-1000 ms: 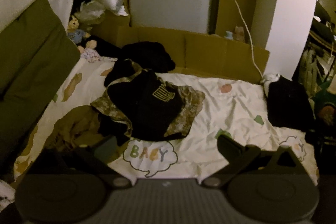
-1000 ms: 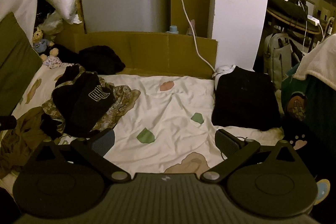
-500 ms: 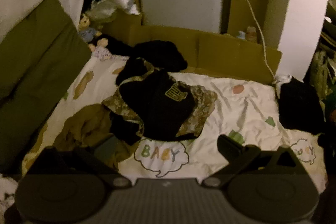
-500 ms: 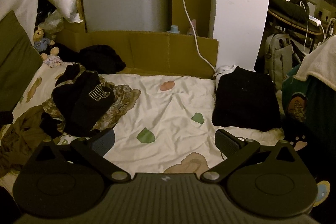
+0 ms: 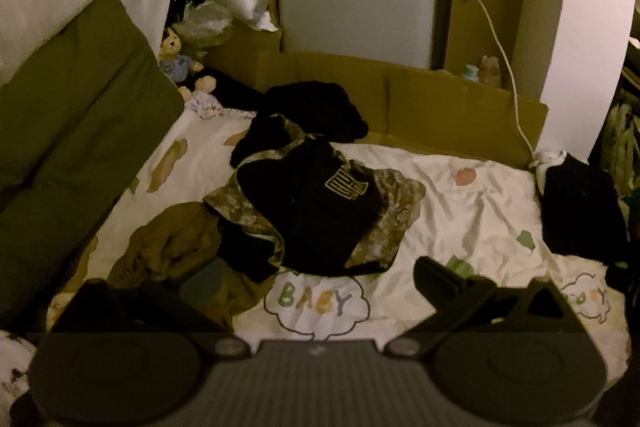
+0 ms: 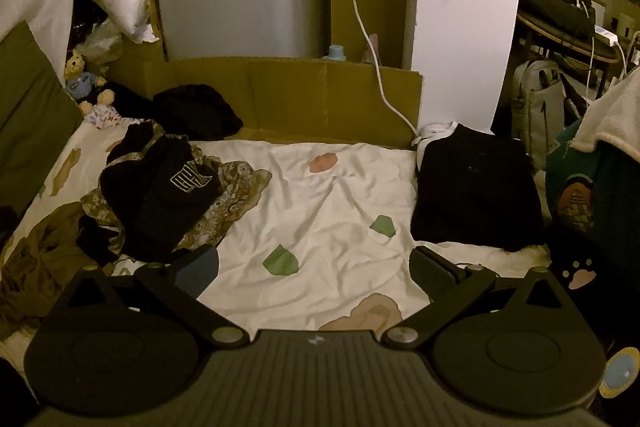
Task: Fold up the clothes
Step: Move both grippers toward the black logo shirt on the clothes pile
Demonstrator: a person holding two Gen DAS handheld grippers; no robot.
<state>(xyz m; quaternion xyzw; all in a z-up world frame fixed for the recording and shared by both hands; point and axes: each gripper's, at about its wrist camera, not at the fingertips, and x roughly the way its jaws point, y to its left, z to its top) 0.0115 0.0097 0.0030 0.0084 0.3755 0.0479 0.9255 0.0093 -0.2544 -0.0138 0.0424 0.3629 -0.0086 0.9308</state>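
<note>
Black cloth with a pale emblem, a crumpled top [image 5: 308, 215], lies on a camouflage-patterned garment [image 5: 390, 215] left of centre on the white printed sheet [image 6: 332, 203]. Just beside it, the left gripper [image 5: 316, 275] hovers spread wide, empty. Right gripper [image 6: 314, 263] likewise gapes over bare sheet, near a folded black garment [image 6: 474, 187].

Left gripper [image 5: 316, 277] held low over the bed, jaws spread wide, nothing between the dark fingers [image 5: 438, 277], tilted slightly downward and forward. Right gripper [image 6: 314, 269] likewise agape and empty, level and pointing forward, its blue-padded left finger [image 6: 198, 271] and ribbed right finger standing well apart. No hand, sleeve or arm visible behind either tool in the two wrist views.
</note>
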